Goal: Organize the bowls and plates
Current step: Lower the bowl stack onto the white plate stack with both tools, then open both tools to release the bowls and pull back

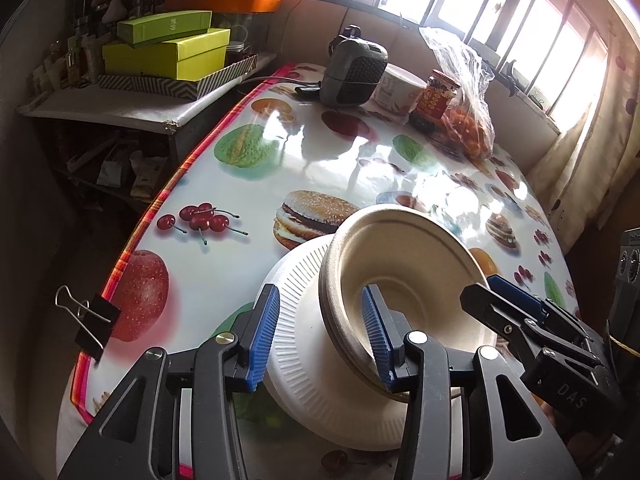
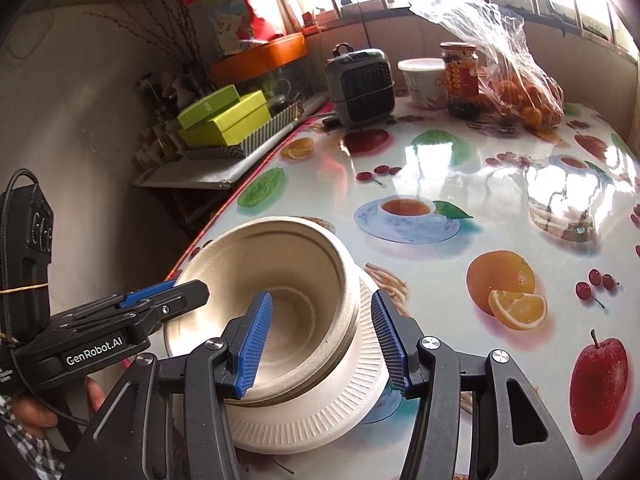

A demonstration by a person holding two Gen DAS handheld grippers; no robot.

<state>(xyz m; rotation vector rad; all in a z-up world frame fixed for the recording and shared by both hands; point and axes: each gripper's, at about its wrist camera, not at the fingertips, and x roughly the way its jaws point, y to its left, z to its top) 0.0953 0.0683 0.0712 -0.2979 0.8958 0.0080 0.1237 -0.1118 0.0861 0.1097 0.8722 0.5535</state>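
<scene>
We see the left gripper (image 1: 320,336) straddling the near-left rim of the stacked bowls (image 1: 404,264), pads parted and apparently off the rim. The bowls sit nested on the white ribbed plate (image 1: 300,320), near edge of the table (image 1: 320,152). The right gripper (image 2: 322,338) straddles the right rim likewise, jaws apart, gripping nothing; likely both have let go. Bowl count unclear; the plate's near edge is hidden.
</scene>
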